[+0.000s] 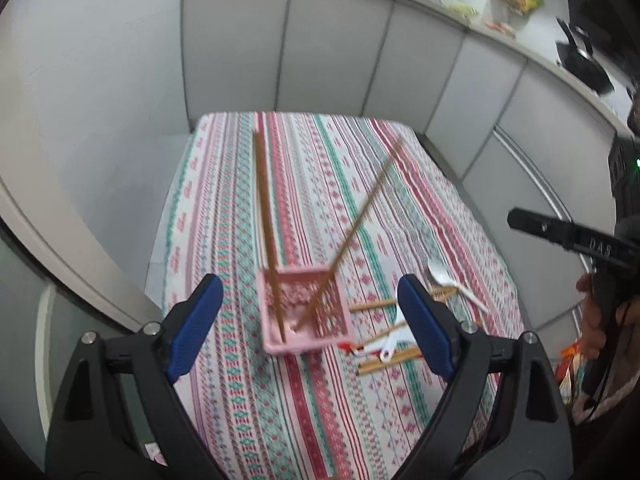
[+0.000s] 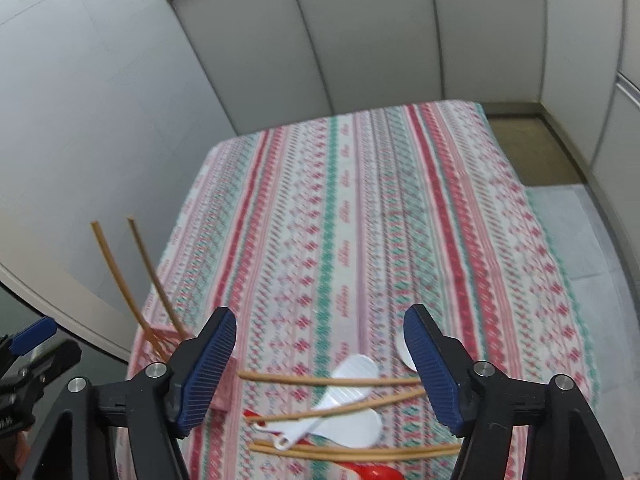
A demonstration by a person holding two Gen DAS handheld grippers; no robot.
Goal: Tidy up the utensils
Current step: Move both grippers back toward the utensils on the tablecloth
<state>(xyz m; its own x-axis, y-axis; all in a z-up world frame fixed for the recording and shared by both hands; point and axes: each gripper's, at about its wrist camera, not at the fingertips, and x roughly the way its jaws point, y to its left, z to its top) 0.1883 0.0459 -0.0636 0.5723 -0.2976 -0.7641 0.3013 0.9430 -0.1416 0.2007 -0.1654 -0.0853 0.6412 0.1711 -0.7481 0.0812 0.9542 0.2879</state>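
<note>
Striped tablecloth [image 1: 248,400], 2 chopsticks [image 1: 266,240] upright-ish in pink basket [image 1: 304,340]

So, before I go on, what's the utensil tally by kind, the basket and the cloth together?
Chopsticks standing in the pink basket: 2
Chopsticks lying on the cloth: 4
White rice paddles: 2
White spoon: 1
Red utensil, mostly cut off: 1
Total: 10
</note>
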